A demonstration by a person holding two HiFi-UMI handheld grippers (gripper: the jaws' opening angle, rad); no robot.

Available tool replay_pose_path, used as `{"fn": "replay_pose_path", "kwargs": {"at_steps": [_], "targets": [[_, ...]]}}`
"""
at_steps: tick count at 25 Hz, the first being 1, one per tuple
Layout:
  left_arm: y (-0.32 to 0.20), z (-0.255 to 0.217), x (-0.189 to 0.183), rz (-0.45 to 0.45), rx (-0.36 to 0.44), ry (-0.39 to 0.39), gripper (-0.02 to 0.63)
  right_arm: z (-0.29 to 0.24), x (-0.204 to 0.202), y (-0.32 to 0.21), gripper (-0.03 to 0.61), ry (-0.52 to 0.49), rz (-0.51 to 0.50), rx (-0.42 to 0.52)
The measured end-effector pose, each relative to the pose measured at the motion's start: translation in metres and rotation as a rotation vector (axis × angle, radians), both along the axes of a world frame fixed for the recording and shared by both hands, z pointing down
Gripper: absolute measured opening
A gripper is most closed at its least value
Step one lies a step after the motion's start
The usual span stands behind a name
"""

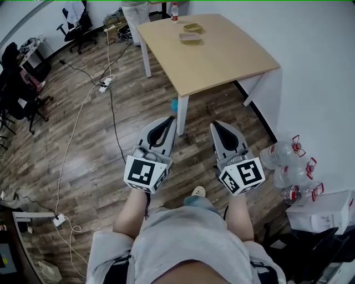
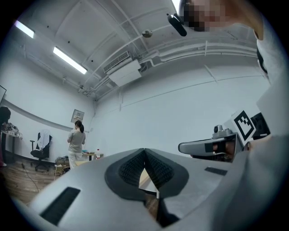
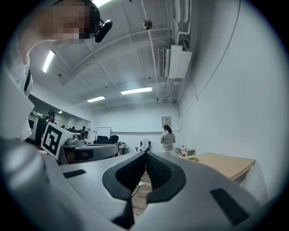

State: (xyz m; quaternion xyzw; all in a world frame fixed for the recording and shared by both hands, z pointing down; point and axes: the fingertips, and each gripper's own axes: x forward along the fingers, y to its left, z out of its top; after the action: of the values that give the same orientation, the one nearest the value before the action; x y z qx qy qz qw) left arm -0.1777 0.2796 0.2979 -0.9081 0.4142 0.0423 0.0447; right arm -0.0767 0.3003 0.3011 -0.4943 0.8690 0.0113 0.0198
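I hold both grippers close to my body above the wooden floor, pointing toward a light wooden table (image 1: 222, 55). My left gripper (image 1: 168, 120) is shut, its tips meeting with nothing between them (image 2: 144, 150). My right gripper (image 1: 217, 125) is likewise shut and empty (image 3: 145, 152). Both hang in the air, short of the table's near leg (image 1: 182, 115). On the far end of the table lie two small flat dishes (image 1: 189, 37) and a bottle (image 1: 175, 13).
Several water bottles (image 1: 285, 155) and a white box (image 1: 321, 213) lie by the right wall. Cables and a power strip (image 1: 104, 84) run across the floor at left. Office chairs (image 1: 16, 89) stand at far left. A person (image 3: 168, 139) stands beyond the table.
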Motion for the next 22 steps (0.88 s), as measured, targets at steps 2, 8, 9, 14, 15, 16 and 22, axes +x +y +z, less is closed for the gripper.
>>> {"fn": "replay_pose_path", "kwargs": {"at_steps": [2, 8, 9, 14, 15, 16, 22], "targets": [[-0.012, 0.0, 0.013, -0.017, -0.001, 0.003, 0.015, -0.001, 0.015, -0.013, 0.011, -0.009, -0.012, 0.002], [-0.039, -0.003, 0.047, -0.061, -0.003, 0.003, 0.015, -0.006, 0.052, -0.042, 0.011, -0.01, -0.051, 0.011], [-0.043, -0.003, 0.054, -0.067, -0.001, 0.0, 0.015, -0.006, 0.059, -0.046, 0.011, -0.013, -0.056, 0.01], [-0.058, -0.004, 0.088, -0.091, 0.003, -0.007, 0.015, -0.006, 0.092, -0.064, 0.011, -0.016, -0.087, 0.014], [-0.06, -0.004, 0.093, -0.097, 0.003, -0.009, 0.015, -0.005, 0.097, -0.067, 0.011, -0.016, -0.095, 0.013], [-0.062, -0.004, 0.098, -0.104, 0.004, -0.01, 0.015, -0.005, 0.102, -0.07, 0.011, -0.015, -0.103, 0.012], [-0.068, -0.005, 0.123, -0.129, 0.011, -0.013, 0.015, 0.0, 0.127, -0.081, 0.011, -0.037, -0.127, 0.003]]}}
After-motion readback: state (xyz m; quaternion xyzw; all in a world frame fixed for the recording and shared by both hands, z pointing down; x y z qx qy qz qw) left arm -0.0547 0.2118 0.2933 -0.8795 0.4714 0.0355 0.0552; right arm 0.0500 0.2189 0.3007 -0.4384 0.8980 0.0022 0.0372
